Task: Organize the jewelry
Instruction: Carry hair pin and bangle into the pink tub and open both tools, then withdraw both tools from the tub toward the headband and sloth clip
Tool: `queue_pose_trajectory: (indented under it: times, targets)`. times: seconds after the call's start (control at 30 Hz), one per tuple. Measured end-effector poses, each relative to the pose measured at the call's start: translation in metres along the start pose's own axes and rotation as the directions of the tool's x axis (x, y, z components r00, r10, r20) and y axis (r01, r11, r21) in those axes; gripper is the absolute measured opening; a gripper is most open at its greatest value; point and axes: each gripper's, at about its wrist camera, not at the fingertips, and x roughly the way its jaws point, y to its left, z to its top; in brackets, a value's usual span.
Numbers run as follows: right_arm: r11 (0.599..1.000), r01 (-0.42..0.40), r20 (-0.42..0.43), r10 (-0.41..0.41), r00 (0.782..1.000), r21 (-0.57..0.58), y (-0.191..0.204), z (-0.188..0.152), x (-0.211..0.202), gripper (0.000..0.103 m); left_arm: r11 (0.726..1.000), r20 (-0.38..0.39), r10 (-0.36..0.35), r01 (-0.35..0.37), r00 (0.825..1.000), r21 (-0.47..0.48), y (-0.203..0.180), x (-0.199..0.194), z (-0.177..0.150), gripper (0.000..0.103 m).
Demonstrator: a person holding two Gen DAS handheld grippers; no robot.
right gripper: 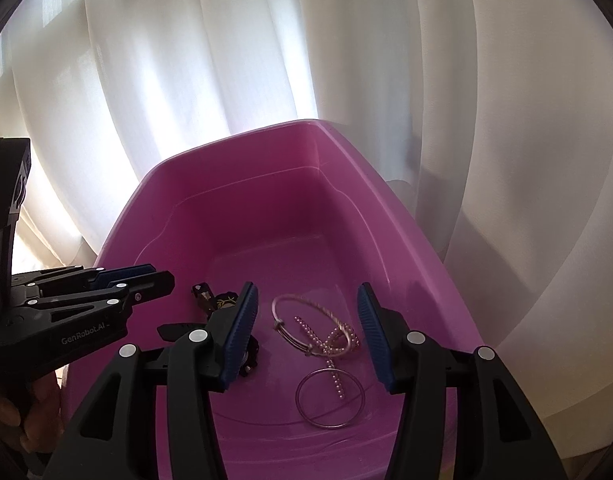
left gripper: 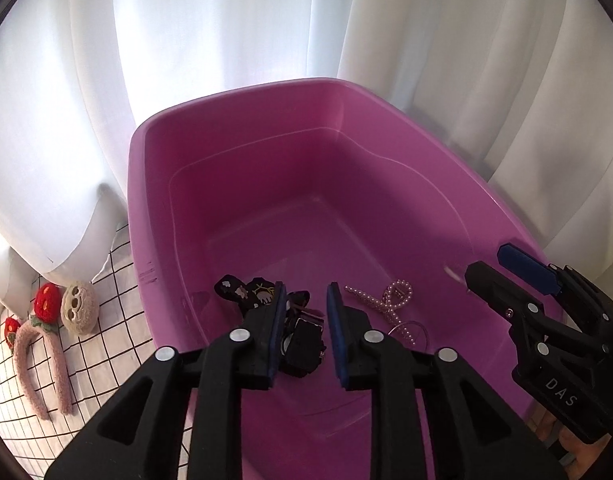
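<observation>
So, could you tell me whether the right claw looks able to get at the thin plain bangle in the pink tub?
Probably yes. The right claw stands open above the tub, and the thin bangle lies flat on the bottom just below it, with only the pearl strand crossing its rim.

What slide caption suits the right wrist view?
Open right tongs poised over bangles and pearl clip in purple tub.

left gripper [left gripper: 306, 312] – jaws apart over black hair clip [left gripper: 262, 292] | pearl clip [left gripper: 386, 300] – pink tub [left gripper: 234, 184]
</observation>
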Motion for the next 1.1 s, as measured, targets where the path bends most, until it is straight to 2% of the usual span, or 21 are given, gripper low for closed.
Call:
queue_pose_trajectory:
  times: [0.03, 0.07, 0.13, 0.17, 0.37, 0.47, 0.7, 0.93, 1.1]
  targets:
    - [1.000, 0.000, 0.004, 0.000, 1.000, -0.002, 0.000, 0.000, -0.001, 0.059, 1.000, 0.009, 0.005, -0.005, 1.000, -0.011, 0.002, -0.002, 0.001, 0.048]
    - [1.000, 0.001, 0.010, -0.001, 1.000, -0.004, -0.001, 0.001, -0.002, 0.062, 1.000, 0.028, 0.004, -0.003, 1.000, -0.021, 0.003, -0.005, 0.001, 0.054]
    - [1.000, -0.009, 0.019, 0.009, 1.000, -0.005, -0.001, 0.002, -0.003, 0.063, 0.999, 0.064, 0.002, 0.001, 0.998, -0.032, 0.005, -0.012, 0.002, 0.082]
    - [1.000, -0.014, 0.020, 0.014, 1.000, -0.006, -0.002, 0.003, -0.003, 0.063, 0.999, 0.076, 0.017, -0.014, 0.997, -0.037, 0.005, -0.015, 0.002, 0.087]
    - [0.999, -0.039, 0.040, 0.040, 0.998, -0.007, -0.002, 0.005, -0.003, 0.064, 0.998, 0.111, 0.050, -0.046, 0.993, -0.038, 0.003, -0.027, 0.001, 0.089]
    - [0.999, -0.053, 0.051, 0.053, 0.997, -0.003, -0.001, 0.005, -0.009, 0.068, 0.997, 0.132, 0.062, -0.055, 0.989, -0.051, 0.007, -0.037, -0.001, 0.091]
    - [0.996, -0.086, 0.066, 0.086, 0.994, -0.002, 0.010, 0.008, -0.017, 0.068, 0.993, 0.183, 0.079, -0.062, 0.980, -0.098, 0.022, -0.066, -0.006, 0.097]
    - [0.993, -0.115, 0.082, 0.118, 0.990, -0.042, 0.040, 0.011, -0.032, 0.071, 0.981, 0.221, 0.107, -0.067, 0.969, -0.184, 0.061, -0.100, -0.016, 0.097]
    - [0.987, -0.138, 0.082, 0.145, 0.986, -0.081, 0.072, 0.014, -0.037, 0.071, 0.956, 0.226, 0.201, -0.141, 0.953, -0.257, 0.103, -0.126, -0.025, 0.097]
